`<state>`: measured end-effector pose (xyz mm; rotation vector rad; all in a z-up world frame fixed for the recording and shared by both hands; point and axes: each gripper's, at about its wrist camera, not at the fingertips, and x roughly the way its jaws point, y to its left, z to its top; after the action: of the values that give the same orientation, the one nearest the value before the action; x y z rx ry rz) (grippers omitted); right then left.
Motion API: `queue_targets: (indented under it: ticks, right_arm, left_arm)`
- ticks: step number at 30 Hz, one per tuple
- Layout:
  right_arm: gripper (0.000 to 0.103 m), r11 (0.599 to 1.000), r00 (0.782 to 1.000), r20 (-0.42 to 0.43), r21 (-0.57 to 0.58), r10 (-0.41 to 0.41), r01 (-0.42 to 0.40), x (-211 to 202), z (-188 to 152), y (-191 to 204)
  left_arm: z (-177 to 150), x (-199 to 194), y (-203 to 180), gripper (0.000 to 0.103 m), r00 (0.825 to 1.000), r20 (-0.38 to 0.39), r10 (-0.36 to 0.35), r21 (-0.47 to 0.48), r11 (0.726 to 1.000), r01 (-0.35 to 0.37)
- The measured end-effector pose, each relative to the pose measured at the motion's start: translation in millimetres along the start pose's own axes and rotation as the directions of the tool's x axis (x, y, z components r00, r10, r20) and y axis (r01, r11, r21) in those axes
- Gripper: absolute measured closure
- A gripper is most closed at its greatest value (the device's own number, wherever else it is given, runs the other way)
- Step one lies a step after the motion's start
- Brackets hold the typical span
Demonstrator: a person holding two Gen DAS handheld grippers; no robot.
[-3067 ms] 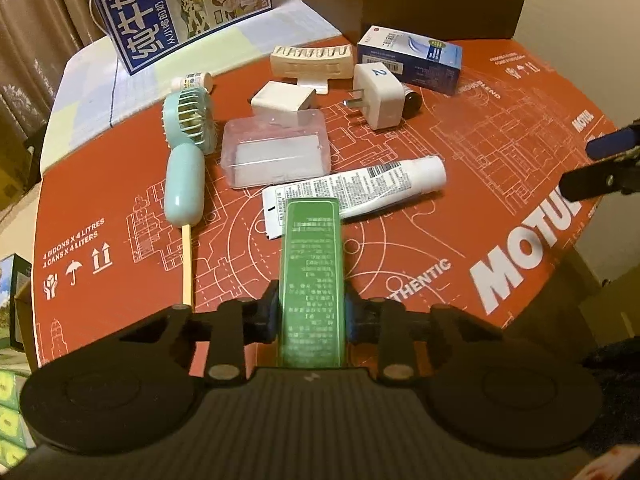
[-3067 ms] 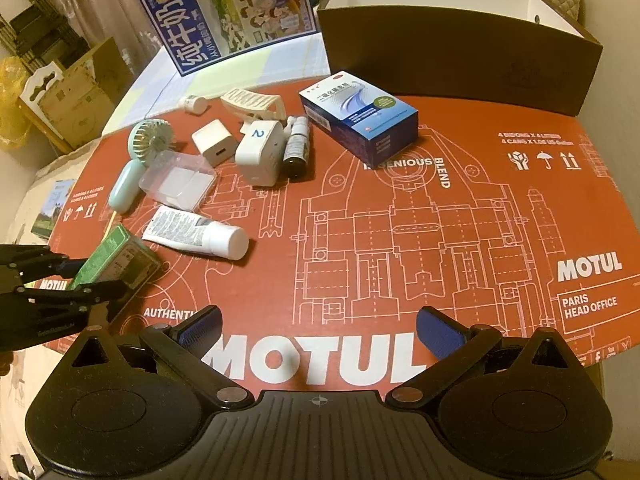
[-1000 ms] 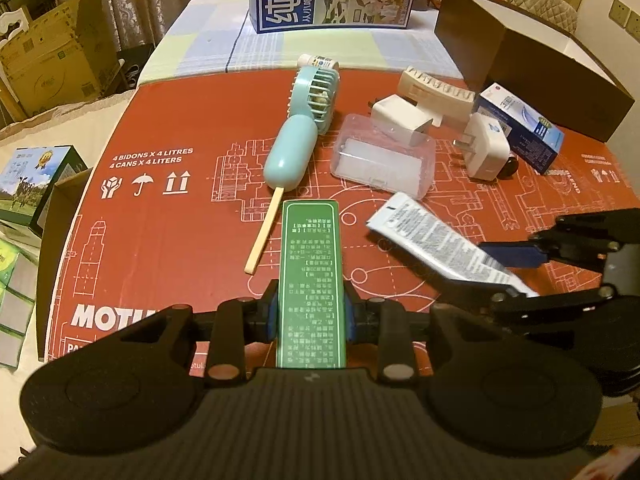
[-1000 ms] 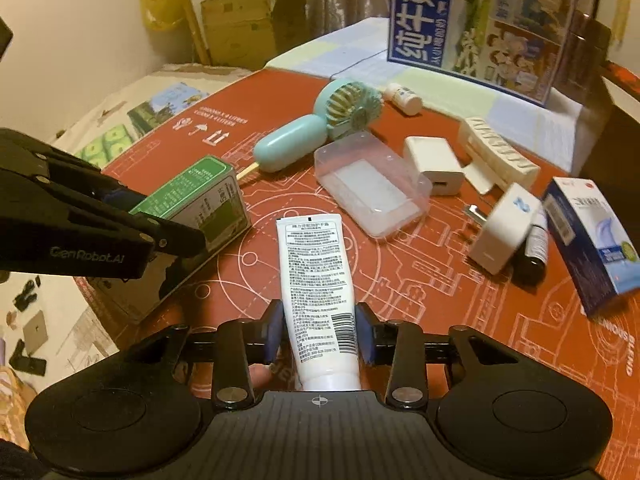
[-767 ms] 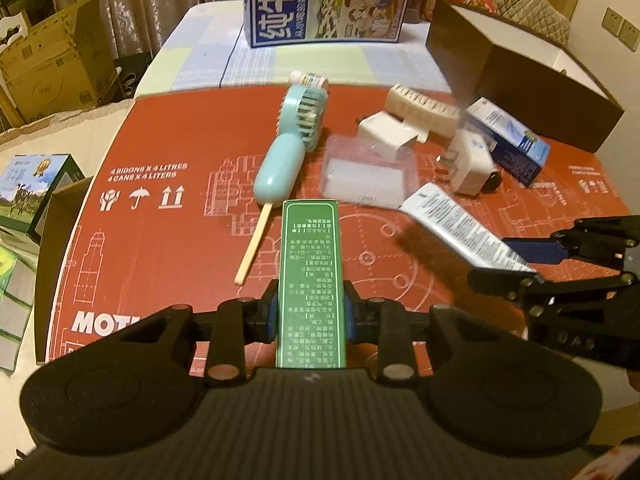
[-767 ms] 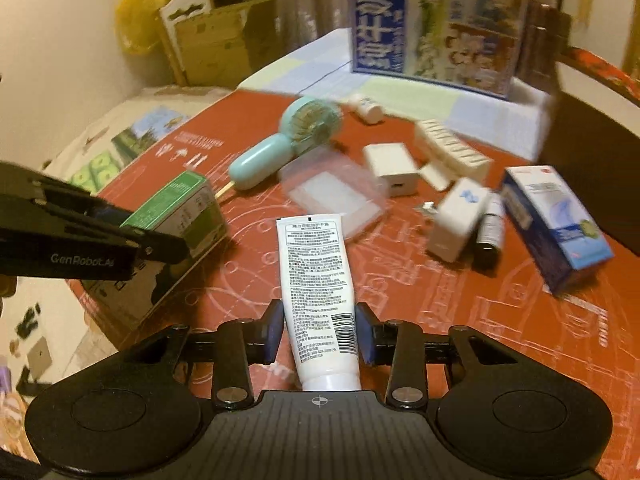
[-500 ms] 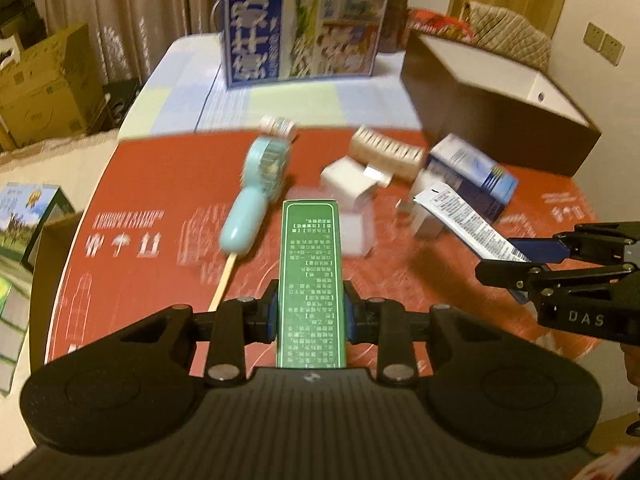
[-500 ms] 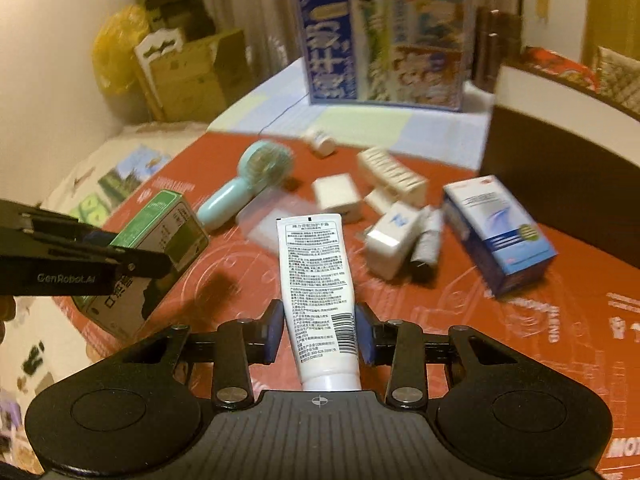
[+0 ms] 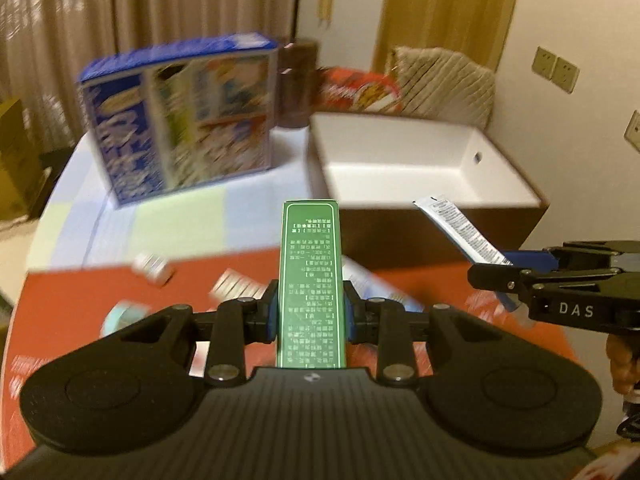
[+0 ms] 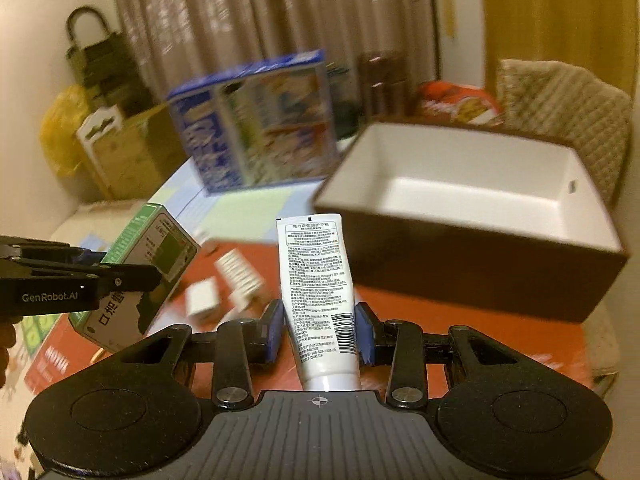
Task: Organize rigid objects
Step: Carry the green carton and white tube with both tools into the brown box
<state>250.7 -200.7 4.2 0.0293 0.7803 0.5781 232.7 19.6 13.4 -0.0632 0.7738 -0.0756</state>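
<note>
Since a second ago both my grippers have come up off the red mat and swung toward the far end of the table, so the brown box with the white inside now fills the middle of both views, where before I was looking down on the scattered items. The background is smeared with motion.

My left gripper points forward and slightly down, its blue pads pressed on either side of the green box. The green box sticks straight out ahead of the fingers, narrow printed face up, its far end overlapping the near wall of the brown box in that view. From the right wrist I see the same gripper at the left edge, holding the green box tilted in the air above the mat.

My right gripper pinches the white tube near its capped end, with the flat crimped end pointing up and away toward the brown box. From the left wrist the right gripper reaches in from the right edge, the tube angled up-left in front of the box's near wall.

A few white items lie on the mat below, too blurred to tell apart. A large blue carton stands behind, left of the brown box.
</note>
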Motion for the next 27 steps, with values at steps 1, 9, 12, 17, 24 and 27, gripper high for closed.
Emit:
queue_targets:
  ticks: [1, 9, 12, 17, 24, 27]
  right_arm:
    - [0.068, 1.0, 1.0, 0.006, 0.013, -0.009, 0.009, -1, 7, -12]
    - [0.068, 0.992, 0.997, 0.041, 0.107, -0.068, 0.064, 3, 61, -101]
    - [0.068, 0.988, 0.995, 0.035, 0.126, -0.091, 0.086, 14, 76, -125]
    - [0.068, 0.976, 0.994, 0.0, 0.192, -0.105, 0.103, 38, 92, -160]
    - [0.068, 0.959, 0.989, -0.087, 0.248, -0.117, 0.135, 82, 96, -193]
    - [0.068, 0.953, 0.984, -0.129, 0.263, -0.121, 0.152, 98, 91, -199]
  left_arm:
    - [10, 7, -9, 0.077, 1.0, 0.006, -0.007, 0.005, 1.0, 0.007]
    - [80, 66, -68, 0.077, 0.999, 0.032, -0.031, 0.036, 0.999, 0.029]
    - [101, 88, -86, 0.077, 0.999, 0.033, -0.033, 0.037, 0.999, 0.032]
    - [125, 131, -107, 0.077, 1.0, 0.003, -0.028, 0.032, 0.999, 0.028]
    - [132, 188, -122, 0.077, 0.997, -0.082, -0.002, 0.014, 1.0, 0.003]
    - [130, 207, -123, 0.077, 0.993, -0.119, -0.016, -0.005, 1.0, 0.015]
